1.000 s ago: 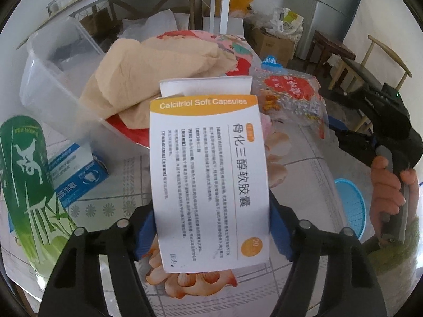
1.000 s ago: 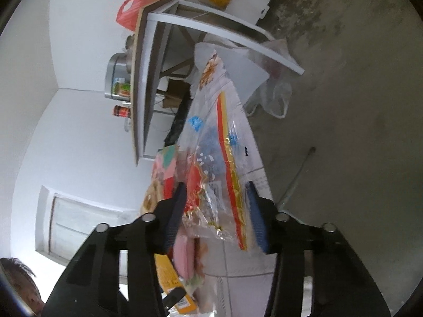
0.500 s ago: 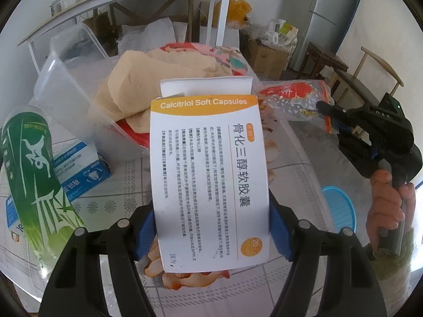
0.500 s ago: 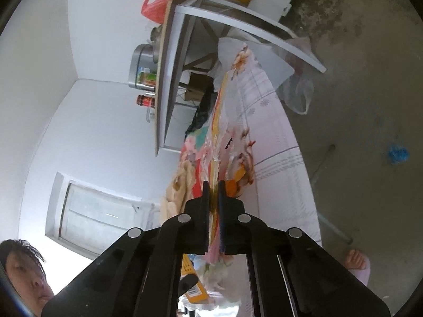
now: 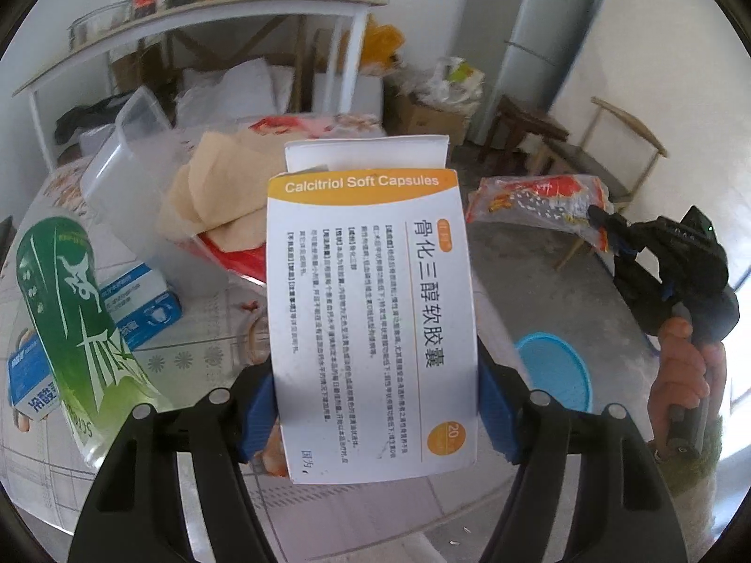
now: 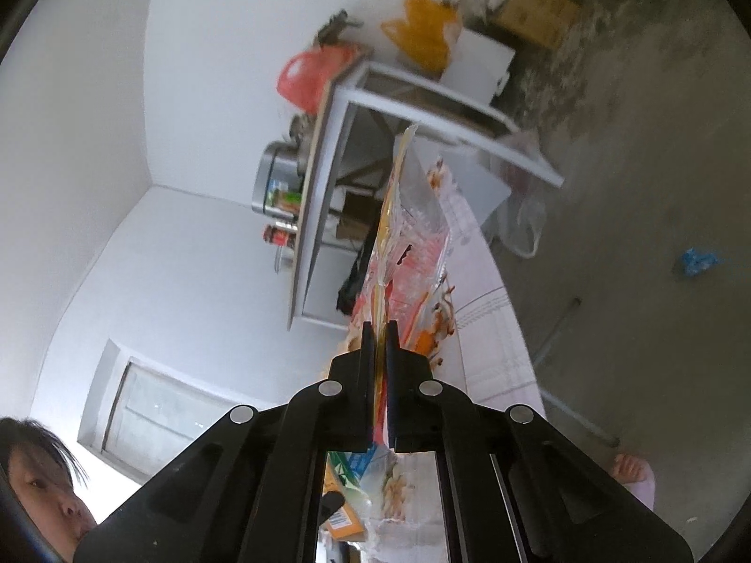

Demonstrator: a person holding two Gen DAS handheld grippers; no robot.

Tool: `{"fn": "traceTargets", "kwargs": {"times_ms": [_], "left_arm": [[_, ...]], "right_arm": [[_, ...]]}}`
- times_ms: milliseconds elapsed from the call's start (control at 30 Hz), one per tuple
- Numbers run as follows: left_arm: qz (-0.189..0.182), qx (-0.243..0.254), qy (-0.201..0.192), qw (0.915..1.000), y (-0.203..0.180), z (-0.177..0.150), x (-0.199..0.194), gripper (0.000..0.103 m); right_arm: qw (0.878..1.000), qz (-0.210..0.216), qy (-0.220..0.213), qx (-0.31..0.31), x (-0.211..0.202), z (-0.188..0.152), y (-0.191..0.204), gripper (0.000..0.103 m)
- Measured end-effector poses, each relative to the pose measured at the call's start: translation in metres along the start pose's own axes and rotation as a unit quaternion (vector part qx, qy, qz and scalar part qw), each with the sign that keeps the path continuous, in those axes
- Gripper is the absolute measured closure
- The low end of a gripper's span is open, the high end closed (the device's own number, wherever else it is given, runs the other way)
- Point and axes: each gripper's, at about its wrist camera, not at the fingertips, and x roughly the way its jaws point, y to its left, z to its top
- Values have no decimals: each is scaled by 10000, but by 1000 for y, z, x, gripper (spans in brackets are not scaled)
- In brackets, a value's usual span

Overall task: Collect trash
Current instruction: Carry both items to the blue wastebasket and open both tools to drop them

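My left gripper (image 5: 375, 415) is shut on a white and orange capsule box (image 5: 371, 314), which stands upright between the blue pads and hides much of the table behind it. In the left wrist view my right gripper (image 5: 605, 230) sits at the right, held by a hand (image 5: 680, 375), pinching the end of a red and clear snack wrapper (image 5: 540, 201) lifted off the table. In the right wrist view the right gripper (image 6: 380, 328) is shut on that wrapper (image 6: 403, 234), seen edge-on and reaching away from the fingers.
A clear plastic tub (image 5: 141, 178) with tan cloth (image 5: 216, 197) stands at the back of the patterned table (image 5: 197, 352). A green can (image 5: 70, 319) and blue boxes (image 5: 141, 305) lie at left. A blue basket (image 5: 558, 370) sits on the floor at right. Chairs and a fridge stand behind.
The right gripper closed on the wrapper and lifted it off the table, up and rightward. The left gripper rose with the box still held.
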Motion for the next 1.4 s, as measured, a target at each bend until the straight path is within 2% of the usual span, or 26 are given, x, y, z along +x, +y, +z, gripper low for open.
{"fn": "traceTargets", "kwargs": {"times_ms": [200, 300, 367, 433, 533, 667, 767, 867, 933, 967, 1000, 1067, 1133, 1233, 1400], "left_arm": [[-421, 469, -71, 9980, -34, -1, -17, 33], [-704, 781, -72, 9944, -62, 3, -18, 33], [-1006, 956, 84, 9903, -84, 9, -12, 33], [-1402, 1040, 425, 9837, -108, 17, 2, 33], [-1760, 1340, 922, 9709, -152, 26, 36, 33], [-1984, 1775, 1559, 9512, -212, 28, 90, 33], [-1972, 2053, 1940, 9388, -255, 23, 131, 33], [-1894, 2367, 2130, 9288, -291, 16, 169, 33], [-1826, 2411, 2266, 9258, -306, 12, 195, 32], [-1837, 2403, 2333, 9242, -313, 10, 205, 32], [-1808, 2390, 2413, 9230, -318, 10, 219, 30], [-1703, 2272, 2401, 9283, -318, 8, 232, 17], [-1708, 2103, 2360, 9332, -314, 8, 239, 17], [-1801, 1939, 2391, 9342, -304, 13, 235, 16], [-1986, 1851, 2068, 9400, -279, 30, 203, 16]], "right_arm": [[9981, -55, -609, 29, -65, -17, -3, 100], [9955, -229, -908, 108, -93, -25, -9, 100], [9919, -488, -1152, 207, -117, -31, -20, 100], [9874, -746, -1355, 345, -135, -36, -34, 100], [9780, -1232, -1585, 558, -153, -42, -54, 100], [9591, -2015, -1798, 843, -171, -47, -86, 100], [9436, -2569, -1838, 995, -173, -47, -110, 100], [9333, -2863, -1837, 1149, -170, -40, -135, 99], [9242, -3144, -1798, 1212, -165, -32, -152, 95], [9198, -3263, -1778, 1261, -163, -29, -158, 88], [9137, -3415, -1740, 1351, -159, -25, -171, 70], [9046, -3639, -1732, 1392, -154, -19, -182, 49], [8941, -3865, -1705, 1489, -151, -21, -193, 48], [8924, -3857, -1741, 1568, -152, -33, -197, 48], [8913, -3954, -1734, 1382, -153, -40, -182, 46]]}}
